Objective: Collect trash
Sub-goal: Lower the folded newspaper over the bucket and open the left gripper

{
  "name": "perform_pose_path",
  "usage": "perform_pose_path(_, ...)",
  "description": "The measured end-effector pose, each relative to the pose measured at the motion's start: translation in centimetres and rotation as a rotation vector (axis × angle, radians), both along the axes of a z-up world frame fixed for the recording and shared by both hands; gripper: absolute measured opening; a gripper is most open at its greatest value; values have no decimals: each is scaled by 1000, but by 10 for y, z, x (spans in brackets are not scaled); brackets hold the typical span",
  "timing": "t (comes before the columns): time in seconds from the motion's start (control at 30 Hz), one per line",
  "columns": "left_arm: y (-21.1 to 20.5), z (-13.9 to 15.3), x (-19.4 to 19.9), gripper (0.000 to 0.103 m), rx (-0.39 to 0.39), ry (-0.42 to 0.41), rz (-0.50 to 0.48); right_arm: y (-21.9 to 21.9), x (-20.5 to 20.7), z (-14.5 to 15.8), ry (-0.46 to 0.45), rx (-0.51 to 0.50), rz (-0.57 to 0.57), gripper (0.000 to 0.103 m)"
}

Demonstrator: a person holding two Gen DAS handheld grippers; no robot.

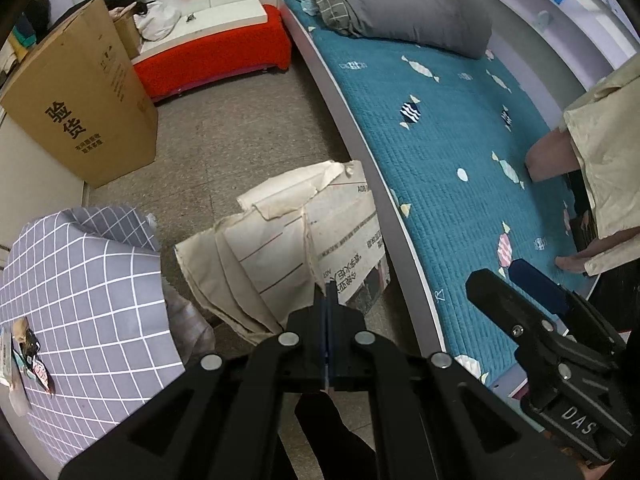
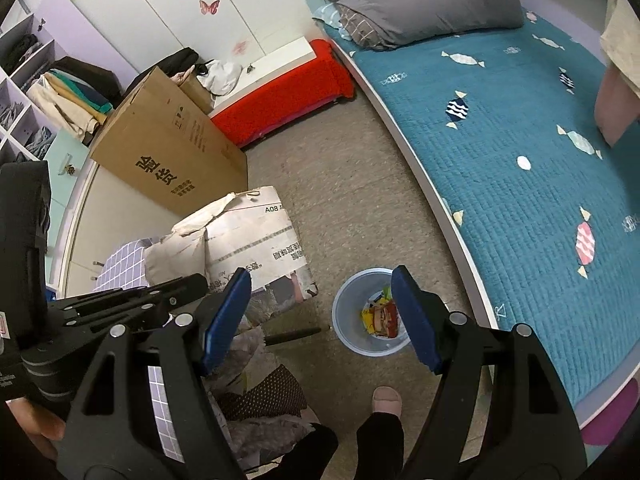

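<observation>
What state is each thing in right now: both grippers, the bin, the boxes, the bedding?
Left gripper: jaws shut, nothing visibly between them.
Right gripper: jaws open, empty, above the bin.
Blue bin: upright on the floor, colourful wrappers inside.
Large cardboard box: standing, leaning against the wardrobe.
Worn carton: crumpled, torn, on the floor.
Grey duvet: bunched at the bed's head.

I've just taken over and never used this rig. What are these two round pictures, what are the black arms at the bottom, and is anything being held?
No robot here: a person carries a hand-held claw in each hand, and each picture comes from a camera looking along one. Left view: the left claw is shut on a crumpled newspaper. Right view: the right claw is open and empty, above a small blue bin on the floor, with a colourful wrapper inside. Beside it is a bed.
</observation>
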State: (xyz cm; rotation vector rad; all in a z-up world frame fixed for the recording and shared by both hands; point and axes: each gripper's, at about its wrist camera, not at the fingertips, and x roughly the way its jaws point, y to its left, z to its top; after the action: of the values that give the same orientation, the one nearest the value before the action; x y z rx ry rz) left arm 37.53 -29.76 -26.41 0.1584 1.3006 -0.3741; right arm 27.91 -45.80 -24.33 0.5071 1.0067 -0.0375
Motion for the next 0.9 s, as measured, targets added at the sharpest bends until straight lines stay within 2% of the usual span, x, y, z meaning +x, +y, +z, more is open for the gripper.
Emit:
perform_pose_path(0.2, -9, 2, 0, 2, -14, -1, -30, -4, -5, 5, -18, -8, -32, 72)
perform_pose_path(0.27, -12, 0, 2, 6, -31, 12, -36, -6, -6, 5, -21, -11, -41, 72)
perform_pose_path(0.3, -13, -2, 3, 12, -33, 26, -41, -7, -7, 6, -22, -11, -46, 72)
perform_pose_path(0.33, -13, -4, 4, 35, -23, 31, -39, -7, -7, 6, -21, -11, -49, 72)
perform_pose_path(0.37, -12, -4, 4, 53, -9, 19, -31, -7, -7, 6, -19, -11, -51, 72)
perform_pose_path(0.43, -10, -1, 3, 54, -19, -2, -27, -6, -8, 5, -16, -10, -51, 72)
perform_pose_path(0.67, 2, 2, -1, 54, -15, 2, -15, 4, -6, 4, -10, -10, -28, 72)
perform_pose_path(0.9, 30, 5, -10, 54, -9, -2, 46, 27, -4, 6, -15, -9, 29, 72)
